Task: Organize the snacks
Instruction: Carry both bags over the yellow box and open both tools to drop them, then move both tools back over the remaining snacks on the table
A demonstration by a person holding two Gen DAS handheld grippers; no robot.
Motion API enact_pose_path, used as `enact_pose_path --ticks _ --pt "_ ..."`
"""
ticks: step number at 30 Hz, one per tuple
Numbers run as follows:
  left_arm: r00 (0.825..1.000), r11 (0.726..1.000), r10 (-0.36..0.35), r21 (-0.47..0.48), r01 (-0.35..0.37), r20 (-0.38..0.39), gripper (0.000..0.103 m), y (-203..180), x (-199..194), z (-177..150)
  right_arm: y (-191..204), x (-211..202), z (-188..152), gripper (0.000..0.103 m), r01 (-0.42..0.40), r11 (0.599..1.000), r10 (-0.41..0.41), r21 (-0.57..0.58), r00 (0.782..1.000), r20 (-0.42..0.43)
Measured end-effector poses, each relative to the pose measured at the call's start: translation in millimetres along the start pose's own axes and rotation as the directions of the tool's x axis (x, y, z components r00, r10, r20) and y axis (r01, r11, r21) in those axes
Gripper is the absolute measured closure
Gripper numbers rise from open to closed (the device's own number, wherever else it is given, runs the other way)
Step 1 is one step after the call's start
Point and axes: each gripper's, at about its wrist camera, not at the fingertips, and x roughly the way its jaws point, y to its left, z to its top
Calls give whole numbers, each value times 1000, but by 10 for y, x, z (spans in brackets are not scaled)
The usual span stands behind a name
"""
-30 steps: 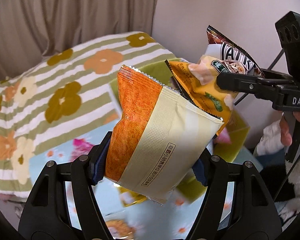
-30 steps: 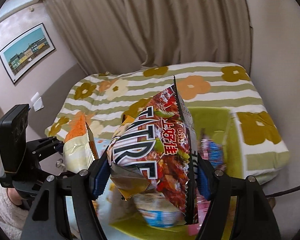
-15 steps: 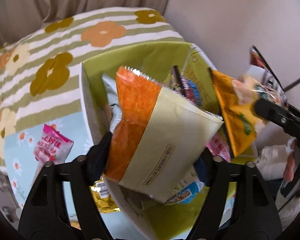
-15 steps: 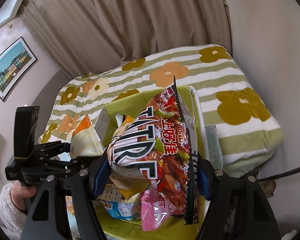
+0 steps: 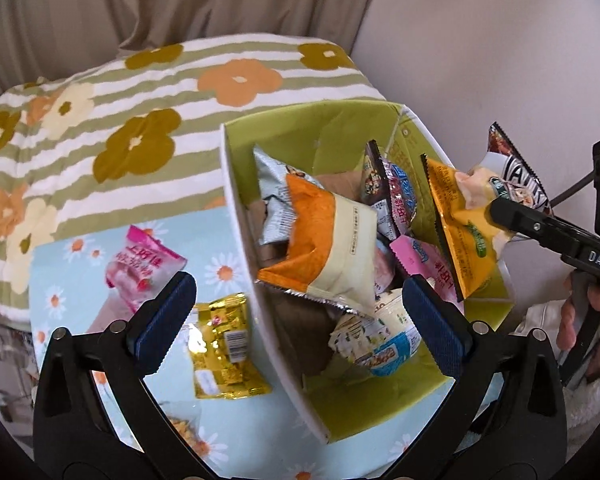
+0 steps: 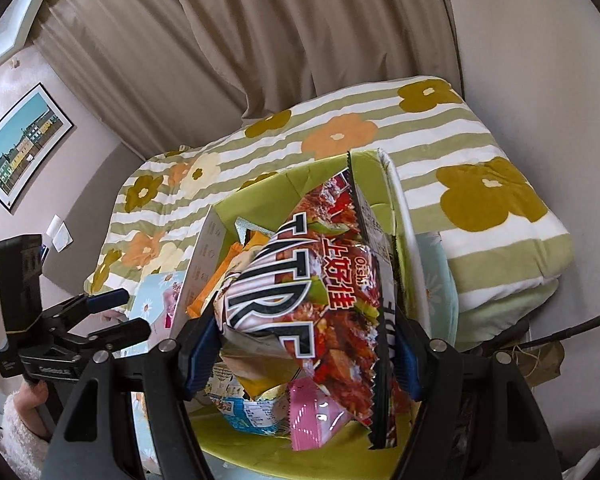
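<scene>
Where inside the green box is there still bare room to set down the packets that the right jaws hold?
Bare floor of the green box shows at its near corner, between the white side wall and the blue-and-white packet. The middle is crowded: the orange-and-cream bag lies on other packets. Outside, daisy cloth is bare below the gold packet.

Legible text: "DAS" in white on the black arm of the right tool (image 5: pixel 516 224). The red snack bag (image 6: pixel 324 280) carries "Oishi" and red characters "上好佳", upside down. The pink packet (image 5: pixel 142 270) also shows "上好佳".
</scene>
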Motion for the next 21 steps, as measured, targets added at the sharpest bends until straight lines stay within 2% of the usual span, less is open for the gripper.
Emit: enact_pose_path --ticks 3,5,7,9,12,14,21 --pt "1000 1000 3 0 -3 9 1 44 -46 -13 38 65 25 35 -13 1000 13 -2 1000 -10" --pt "1000 1000 5 0 -5 13 1 54 -71 -10 72 133 53 29 -7 1000 6 -16 1000 -20" --pt "1000 1000 14 0 -14 22 1 61 -105 -12 116 137 54 9 54 997 -53 -46 998 25" --pt "999 1000 25 -1 -25 28 1 70 -134 -29 160 66 29 1 97 992 -90 -78 992 91" --pt "999 999 40 -10 -39 36 1 105 -177 -95 165 -58 -38 1 132 985 -114 -112 981 155" --pt "998 999 45 -23 -44 39 1 137 -201 -157 158 -81 -76 1 144 982 -127 -123 982 137" --pt "995 994 72 -87 -66 70 1 247 -375 -376 230 -153 -160 1 100 980 -85 -171 992 95"
